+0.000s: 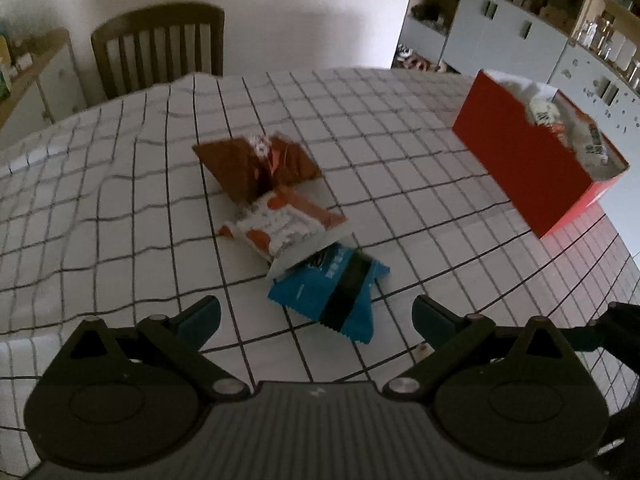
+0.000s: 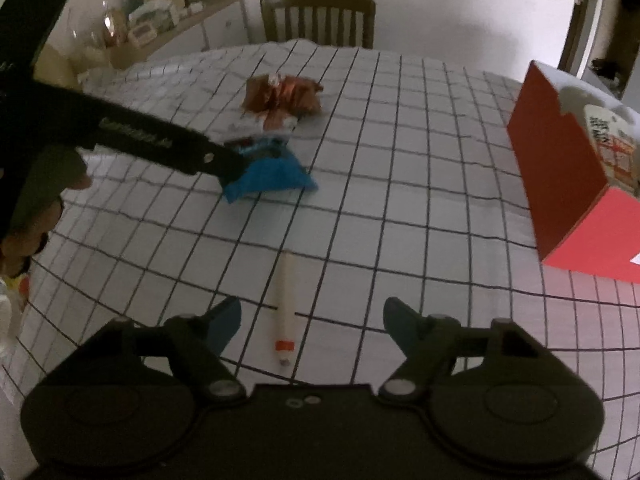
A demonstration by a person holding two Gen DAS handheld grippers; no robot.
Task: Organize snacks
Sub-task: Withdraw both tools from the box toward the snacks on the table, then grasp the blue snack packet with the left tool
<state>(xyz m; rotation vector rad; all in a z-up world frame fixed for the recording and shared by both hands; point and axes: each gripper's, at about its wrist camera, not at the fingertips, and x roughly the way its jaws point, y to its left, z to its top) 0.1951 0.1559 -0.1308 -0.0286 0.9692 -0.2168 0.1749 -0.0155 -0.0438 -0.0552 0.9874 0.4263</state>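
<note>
Left wrist view: the left tongs (image 1: 316, 316) gape apart over the tabletop (image 1: 120, 208), with the blue packet (image 1: 332, 292) at 12 o'clock, just between the tips, its long axis running toward 11. The red box (image 1: 520, 168) sits at 2 o'clock.

Right wrist view: the right tongs (image 2: 312, 320) stand apart, empty; a white stick (image 2: 286, 304) lies between them, the blue packet far off at 11. The left arm is nearer.

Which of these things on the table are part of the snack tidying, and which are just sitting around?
Part of the job:
blue packet
white-and-orange packet
brown packet
red box

Just lying about:
white stick
chair
</note>
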